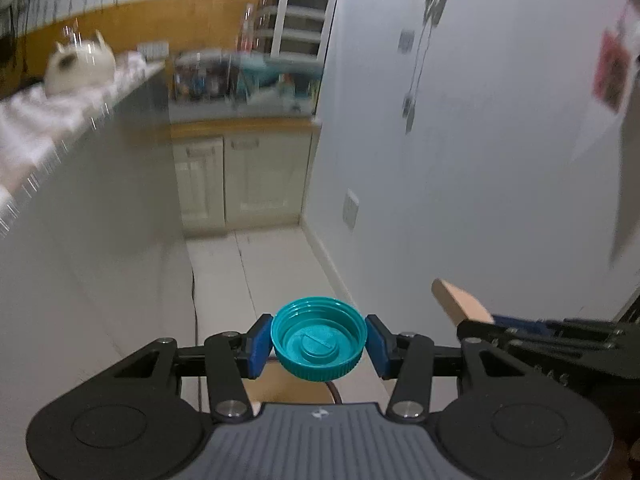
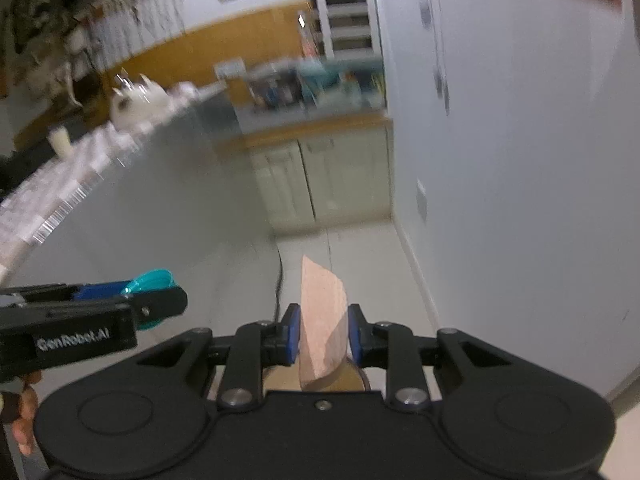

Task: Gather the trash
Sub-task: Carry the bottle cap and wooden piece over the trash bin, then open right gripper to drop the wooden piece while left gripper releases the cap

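Teal bottle cap (image 1: 319,338), open side up, sits clamped in the left hand-held gripper (image 1: 319,344); beside it, the right hand-held gripper (image 2: 322,334) pinches a tan cardboard piece (image 2: 322,324).

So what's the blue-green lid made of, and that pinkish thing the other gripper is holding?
The teal screw cap looks like moulded plastic: smooth and slightly glossy inside, with fine ridges round its rim. The left gripper pinches it. The pinkish-tan piece in the right gripper looks matte and flat-faced, perhaps cardboard or thin wood; the blur leaves that open.
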A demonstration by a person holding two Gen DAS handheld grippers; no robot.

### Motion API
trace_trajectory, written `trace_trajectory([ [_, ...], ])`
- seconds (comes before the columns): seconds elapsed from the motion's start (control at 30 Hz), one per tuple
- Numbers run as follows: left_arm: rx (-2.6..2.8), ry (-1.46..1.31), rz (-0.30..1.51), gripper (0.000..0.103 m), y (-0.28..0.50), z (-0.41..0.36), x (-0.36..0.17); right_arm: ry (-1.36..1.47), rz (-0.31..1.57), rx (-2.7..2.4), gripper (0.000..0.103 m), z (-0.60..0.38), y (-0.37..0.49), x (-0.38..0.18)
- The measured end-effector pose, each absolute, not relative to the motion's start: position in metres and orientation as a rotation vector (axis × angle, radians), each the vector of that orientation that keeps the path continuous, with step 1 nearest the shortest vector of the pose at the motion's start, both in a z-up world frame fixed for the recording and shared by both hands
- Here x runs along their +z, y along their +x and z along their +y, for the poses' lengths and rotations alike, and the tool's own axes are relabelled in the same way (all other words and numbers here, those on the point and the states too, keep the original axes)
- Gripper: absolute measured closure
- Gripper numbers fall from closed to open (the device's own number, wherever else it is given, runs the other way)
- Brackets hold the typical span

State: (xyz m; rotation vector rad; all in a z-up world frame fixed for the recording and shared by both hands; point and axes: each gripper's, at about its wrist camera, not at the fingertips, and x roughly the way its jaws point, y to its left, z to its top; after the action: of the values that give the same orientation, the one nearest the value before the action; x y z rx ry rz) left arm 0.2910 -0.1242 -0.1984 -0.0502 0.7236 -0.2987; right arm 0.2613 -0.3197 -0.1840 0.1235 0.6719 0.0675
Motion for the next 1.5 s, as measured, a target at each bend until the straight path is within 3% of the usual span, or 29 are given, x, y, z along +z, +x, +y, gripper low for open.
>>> trace_trajectory([
  [0.73,-0.168,-0.199,1.079,0.053,0.416,-0.072,-0.446,0.292,1.096,0.035,0.078,-0.274,0.397,-0.432],
  [0.93,-0.157,-0.196,1.172,0.053,0.419,-0.067,-0.492,0.377,1.175,0.001,0.078,-0.280,0.416,-0.494],
  [1.13,-0.209,-0.166,1.131,0.053,0.431,-0.073,-0.497,0.449,1.157,0.013,0.077,-0.289,0.442,-0.515],
  [1.2,-0.220,-0.171,1.136,0.053,0.431,-0.072,-0.502,0.485,1.139,0.025,0.072,-0.294,0.451,-0.518],
  [1.27,-0.220,-0.173,1.146,0.053,0.433,-0.072,-0.510,0.514,1.128,0.037,0.052,-0.298,0.454,-0.519],
  [1.5,-0.265,-0.226,1.117,0.050,0.442,-0.080,-0.517,0.424,1.135,0.023,0.050,-0.300,0.452,-0.511],
])
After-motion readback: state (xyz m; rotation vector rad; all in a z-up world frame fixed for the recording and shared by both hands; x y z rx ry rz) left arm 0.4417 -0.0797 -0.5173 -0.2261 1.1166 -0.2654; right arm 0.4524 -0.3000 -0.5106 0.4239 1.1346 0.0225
